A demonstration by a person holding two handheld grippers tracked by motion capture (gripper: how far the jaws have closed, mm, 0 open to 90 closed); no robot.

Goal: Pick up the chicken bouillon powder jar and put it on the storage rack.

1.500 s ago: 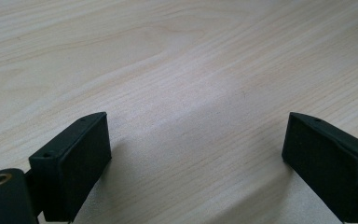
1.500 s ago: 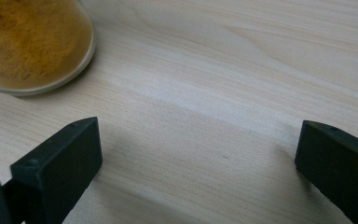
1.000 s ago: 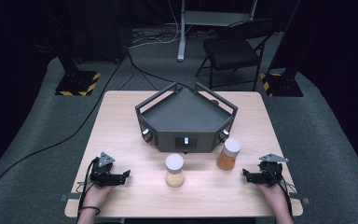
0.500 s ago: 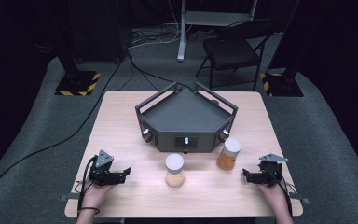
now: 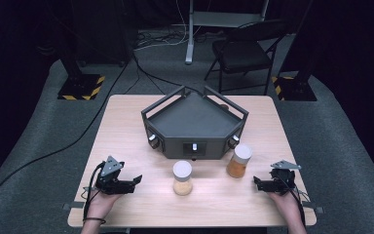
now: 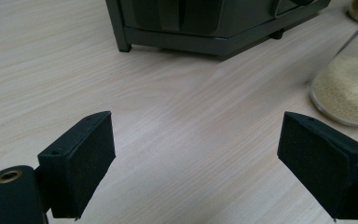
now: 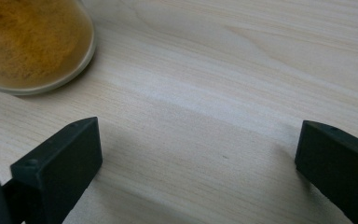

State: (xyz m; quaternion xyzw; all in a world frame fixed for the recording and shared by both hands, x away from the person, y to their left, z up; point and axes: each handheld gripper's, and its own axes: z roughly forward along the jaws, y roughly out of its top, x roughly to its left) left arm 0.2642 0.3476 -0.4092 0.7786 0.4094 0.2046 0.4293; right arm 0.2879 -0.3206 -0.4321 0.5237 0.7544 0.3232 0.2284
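Both tools, left and right, lie level, jaws apart.

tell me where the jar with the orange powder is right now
In the high view the orange-powder jar stands upright on the table, right of centre, just in front of the dark tray's right front corner, between the pale-grain jar and the right gripper.

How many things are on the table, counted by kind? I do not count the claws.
Jars with white lids: 2, a pale-filled jar and an orange-filled jar
Dark grey trays with knobs: 1, the tray
Total: 3
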